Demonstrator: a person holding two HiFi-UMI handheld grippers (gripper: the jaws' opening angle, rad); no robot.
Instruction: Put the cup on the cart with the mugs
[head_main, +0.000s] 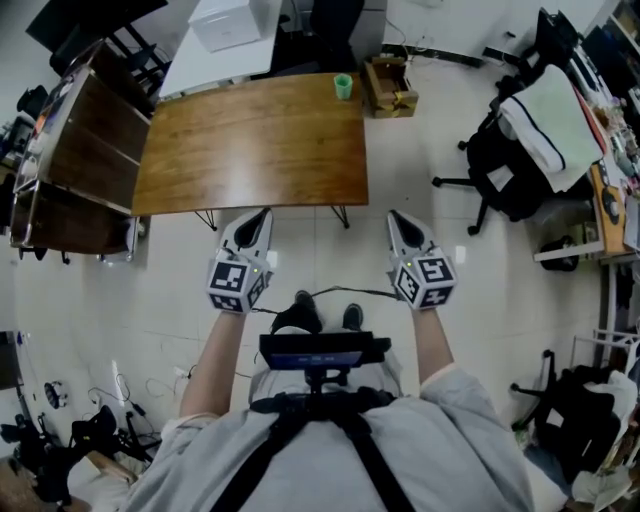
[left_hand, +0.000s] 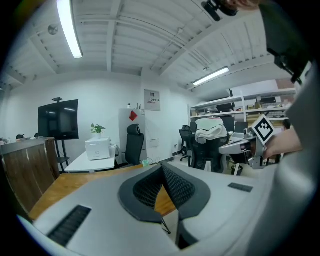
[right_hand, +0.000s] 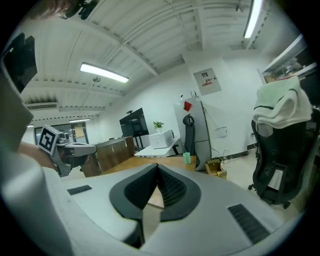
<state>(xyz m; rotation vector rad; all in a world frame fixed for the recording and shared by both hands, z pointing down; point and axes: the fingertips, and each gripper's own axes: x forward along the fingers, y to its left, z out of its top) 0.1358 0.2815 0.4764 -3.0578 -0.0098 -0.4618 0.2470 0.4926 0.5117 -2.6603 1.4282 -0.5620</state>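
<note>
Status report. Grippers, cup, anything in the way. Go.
Left gripper shut, empty. Right gripper shut, empty. Green cup upright on far corner of wooden table, untouched. Only bare tabletop between grippers and cup.

A green cup (head_main: 343, 86) is seen at the far right corner of the wooden worktop (head_main: 250, 140), with a box (head_main: 388, 86) just beside it. The left tool (head_main: 262, 214) and right tool (head_main: 398, 216) are held empty before the near edge, well apart.
</note>
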